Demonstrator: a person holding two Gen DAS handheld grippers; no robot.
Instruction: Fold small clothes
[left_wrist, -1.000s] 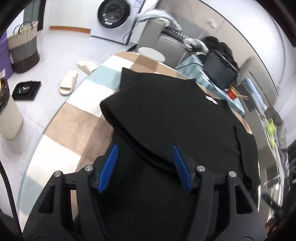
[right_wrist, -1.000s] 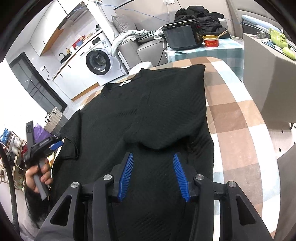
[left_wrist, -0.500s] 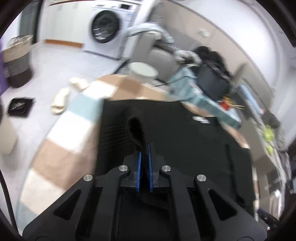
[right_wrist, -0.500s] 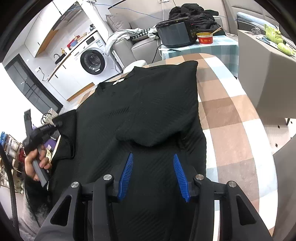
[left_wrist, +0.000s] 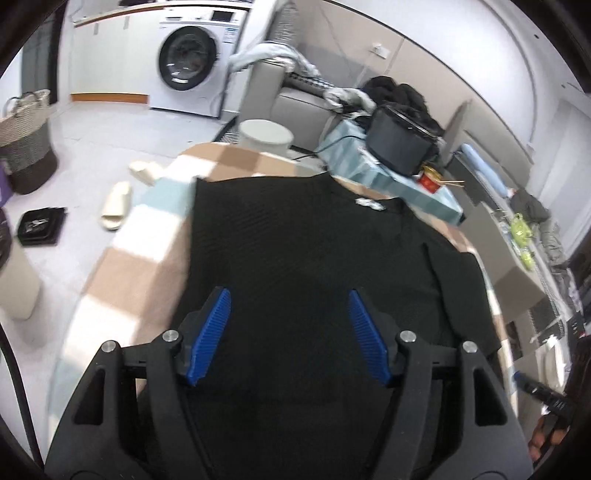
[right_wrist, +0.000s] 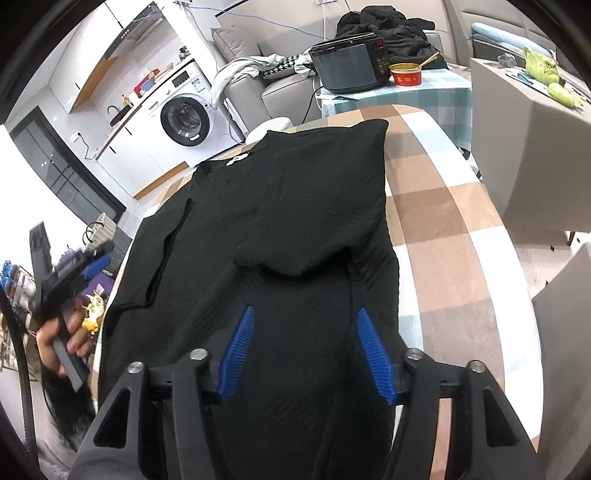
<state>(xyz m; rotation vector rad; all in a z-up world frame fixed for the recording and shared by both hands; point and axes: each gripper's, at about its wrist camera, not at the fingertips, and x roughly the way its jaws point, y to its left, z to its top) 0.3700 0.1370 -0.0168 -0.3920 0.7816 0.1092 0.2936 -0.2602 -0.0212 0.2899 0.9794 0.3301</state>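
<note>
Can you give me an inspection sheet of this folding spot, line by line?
Surface: table under a checked brown, white and pale blue cloth.
Job's things: black shirt spread flat on the table, collar at the far end, its right side folded in over the body.
Clutter: nothing seen on the table beside the shirt.
Grippers: left tool open above the shirt, its jaws have just been opening, nothing between them; right tool open above the shirt's near end, also just opened wider, nothing between them.
Cables: a black cord runs from the oven.
Surroundings: washing machine, sofa with laundry, slippers, basket.
</note>
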